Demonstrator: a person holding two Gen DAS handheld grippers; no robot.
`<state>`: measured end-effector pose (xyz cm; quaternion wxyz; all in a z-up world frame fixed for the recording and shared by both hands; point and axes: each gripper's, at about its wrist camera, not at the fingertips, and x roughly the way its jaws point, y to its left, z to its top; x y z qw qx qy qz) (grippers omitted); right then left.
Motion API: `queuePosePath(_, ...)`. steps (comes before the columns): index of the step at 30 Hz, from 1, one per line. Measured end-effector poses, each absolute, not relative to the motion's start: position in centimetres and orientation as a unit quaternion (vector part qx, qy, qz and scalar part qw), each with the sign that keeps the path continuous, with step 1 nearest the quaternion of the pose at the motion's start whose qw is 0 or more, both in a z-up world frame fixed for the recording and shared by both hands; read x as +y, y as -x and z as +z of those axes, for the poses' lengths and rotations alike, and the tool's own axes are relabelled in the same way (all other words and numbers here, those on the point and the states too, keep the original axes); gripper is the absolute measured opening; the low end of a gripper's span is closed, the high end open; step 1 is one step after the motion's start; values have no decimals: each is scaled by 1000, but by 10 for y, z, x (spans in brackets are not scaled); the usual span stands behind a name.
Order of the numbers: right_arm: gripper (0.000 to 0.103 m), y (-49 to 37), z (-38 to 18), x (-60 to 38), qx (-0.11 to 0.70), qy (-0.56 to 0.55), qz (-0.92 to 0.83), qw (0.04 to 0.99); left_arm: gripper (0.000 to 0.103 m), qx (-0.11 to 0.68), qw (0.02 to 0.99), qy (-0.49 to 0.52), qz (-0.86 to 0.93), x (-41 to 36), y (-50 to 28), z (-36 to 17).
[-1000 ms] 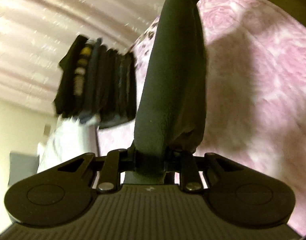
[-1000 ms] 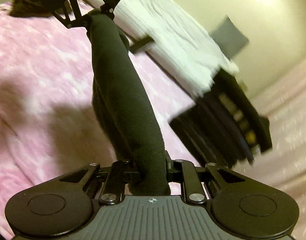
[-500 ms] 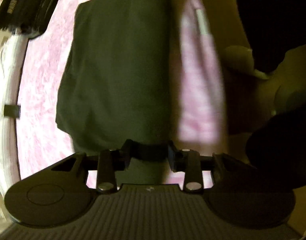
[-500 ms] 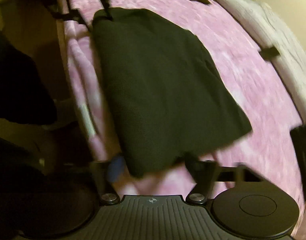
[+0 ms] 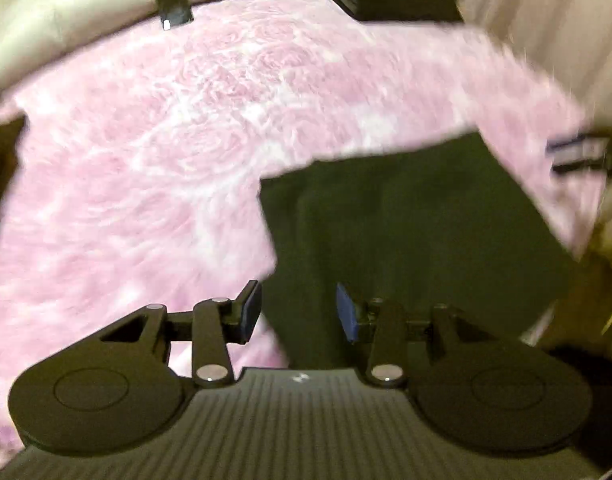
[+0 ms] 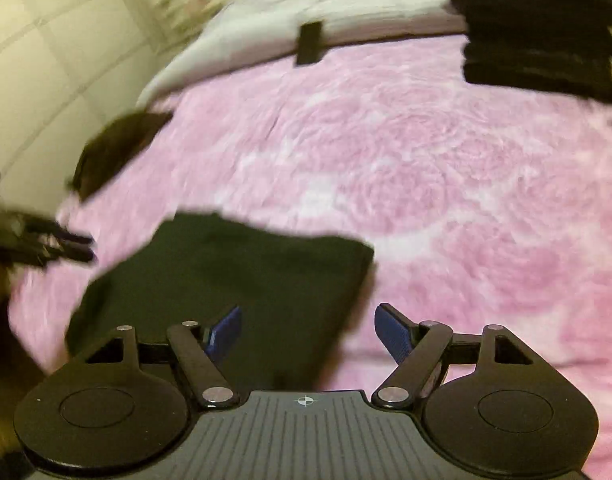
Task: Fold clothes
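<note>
A dark folded garment (image 5: 406, 232) lies flat on the pink rose-patterned blanket (image 5: 165, 140) near the bed's front edge. It also shows in the right wrist view (image 6: 241, 280). My left gripper (image 5: 299, 314) is open and empty, its blue pads just above the garment's near left corner. My right gripper (image 6: 308, 336) is open and empty over the garment's near right corner. The left gripper shows blurred at the left edge of the right wrist view (image 6: 45, 240); the right gripper shows at the right edge of the left wrist view (image 5: 578, 156).
A stack of dark folded clothes (image 6: 538, 28) sits at the back right of the bed. A white duvet (image 6: 306, 8) lies along the far side with a small dark object (image 6: 310, 44) on it. Another dark garment (image 6: 113, 148) lies at the left edge.
Both grippers held the dark garment stretched in the air, laid it on the blanket, then opened and let go. Both cameras now look across the bed.
</note>
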<state>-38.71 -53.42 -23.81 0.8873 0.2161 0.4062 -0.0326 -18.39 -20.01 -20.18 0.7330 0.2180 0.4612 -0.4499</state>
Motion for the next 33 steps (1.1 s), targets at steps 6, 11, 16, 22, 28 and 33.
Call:
queuePosePath(6, 64, 359, -267, -563, 380, -265, -61, 884, 36, 481, 715, -173, -477, -242, 122, -255)
queuePosePath(11, 47, 360, -283, -568, 363, -300, -65, 880, 35, 482, 710, -149, -491, -248, 108, -280)
queuePosePath(16, 5, 359, -286, -569, 378, -308, -70, 870, 5, 461, 715, -173, -496, -248, 119, -285)
queuePosePath(22, 2, 369, -231, -559, 347, -254, -61, 901, 0, 414, 734, -167, -513, -234, 130, -248)
queuePosePath(28, 2, 352, -277, -573, 347, -246, -79, 902, 0, 402, 744, -150, -512, -241, 114, -257)
queuePosePath(33, 4, 357, -316, -574, 346, -251, -77, 901, 1, 415, 729, -161, -520, -247, 104, -300)
